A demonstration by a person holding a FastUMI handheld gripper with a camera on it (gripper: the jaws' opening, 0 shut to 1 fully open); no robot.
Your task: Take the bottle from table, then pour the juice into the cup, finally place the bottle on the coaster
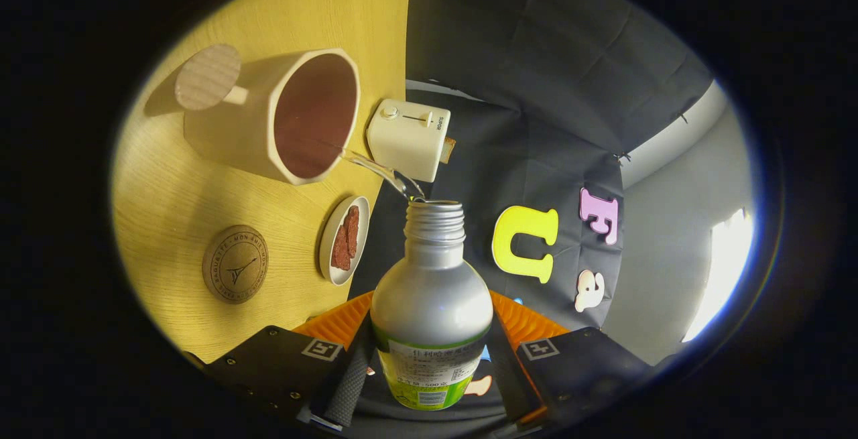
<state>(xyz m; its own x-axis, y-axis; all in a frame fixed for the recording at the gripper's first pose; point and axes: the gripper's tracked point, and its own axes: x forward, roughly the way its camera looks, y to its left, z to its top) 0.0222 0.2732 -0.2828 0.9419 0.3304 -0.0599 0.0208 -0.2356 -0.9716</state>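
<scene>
Jaws (429, 375) pinch bottle (432, 305), tipped sideways, mouth just beside cup (281, 114) rim. Thin stream arcs into cup. Risk: stream barely clears rim, slight wobble spills juice onto bench (174, 204). Coaster (235, 264) waits near cup.

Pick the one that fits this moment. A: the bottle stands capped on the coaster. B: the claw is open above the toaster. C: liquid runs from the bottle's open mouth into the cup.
C: a clear stream arcs from the bottle, held in the claw, into the cup.
</scene>
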